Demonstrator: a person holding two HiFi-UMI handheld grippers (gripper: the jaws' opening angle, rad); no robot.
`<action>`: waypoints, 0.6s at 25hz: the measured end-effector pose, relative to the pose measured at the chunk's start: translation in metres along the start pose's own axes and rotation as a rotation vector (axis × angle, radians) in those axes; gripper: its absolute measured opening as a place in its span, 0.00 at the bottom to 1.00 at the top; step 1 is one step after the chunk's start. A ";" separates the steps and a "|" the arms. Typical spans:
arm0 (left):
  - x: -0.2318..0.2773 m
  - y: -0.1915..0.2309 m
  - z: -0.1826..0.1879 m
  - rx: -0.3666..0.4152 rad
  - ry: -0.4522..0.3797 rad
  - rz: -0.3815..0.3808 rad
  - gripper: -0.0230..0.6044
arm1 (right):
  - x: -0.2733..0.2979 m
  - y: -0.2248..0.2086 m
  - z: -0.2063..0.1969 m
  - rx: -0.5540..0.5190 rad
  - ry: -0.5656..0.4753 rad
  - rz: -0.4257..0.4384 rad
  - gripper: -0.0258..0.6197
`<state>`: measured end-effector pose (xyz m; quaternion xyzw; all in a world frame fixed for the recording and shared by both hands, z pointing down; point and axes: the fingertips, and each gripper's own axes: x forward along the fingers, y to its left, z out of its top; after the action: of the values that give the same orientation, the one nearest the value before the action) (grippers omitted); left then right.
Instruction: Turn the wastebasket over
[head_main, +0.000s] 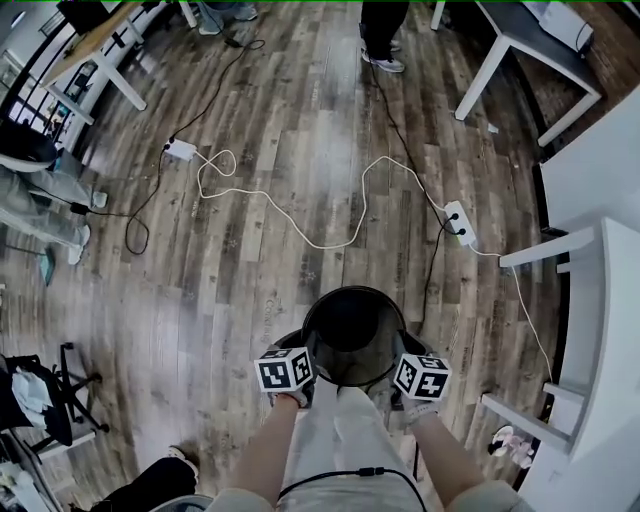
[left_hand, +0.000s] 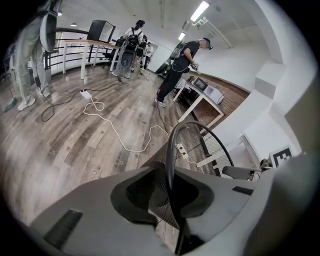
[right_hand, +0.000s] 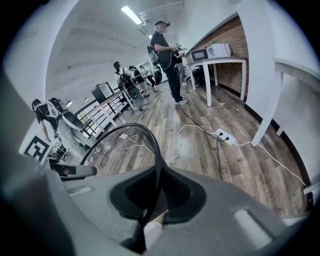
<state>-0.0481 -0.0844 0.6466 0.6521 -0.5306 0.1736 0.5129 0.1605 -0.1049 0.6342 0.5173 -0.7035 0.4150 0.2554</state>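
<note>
A black wire-mesh wastebasket with a round solid rim (head_main: 355, 335) sits between the two grippers, directly in front of the person's legs and over the grey-brown wood-plank floor (head_main: 250, 270). Its open mouth faces up toward the head view, so its dark inside shows.

The left gripper (head_main: 304, 352) is clamped on the rim at the basket's left side. In the left gripper view the jaws (left_hand: 172, 200) pinch the rim and the mesh wall just below it. The right gripper (head_main: 401, 352) does the same on the opposite side – closed tight on the rim (right_hand: 152, 200).

Beyond the basket, a long white cable (head_main: 300, 225) snakes across the floor to a white power strip (head_main: 459, 222).
</note>
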 end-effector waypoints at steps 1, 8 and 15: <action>-0.004 -0.003 0.005 0.005 -0.002 -0.001 0.14 | -0.004 0.002 0.005 -0.001 -0.004 0.001 0.08; -0.035 -0.009 0.019 0.038 0.009 -0.005 0.14 | -0.028 0.026 0.019 0.012 -0.022 0.009 0.08; -0.070 -0.014 0.036 0.079 0.016 0.002 0.14 | -0.053 0.050 0.030 0.046 -0.044 0.021 0.08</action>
<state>-0.0737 -0.0806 0.5711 0.6700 -0.5199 0.1999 0.4907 0.1330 -0.0968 0.5610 0.5244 -0.7047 0.4222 0.2238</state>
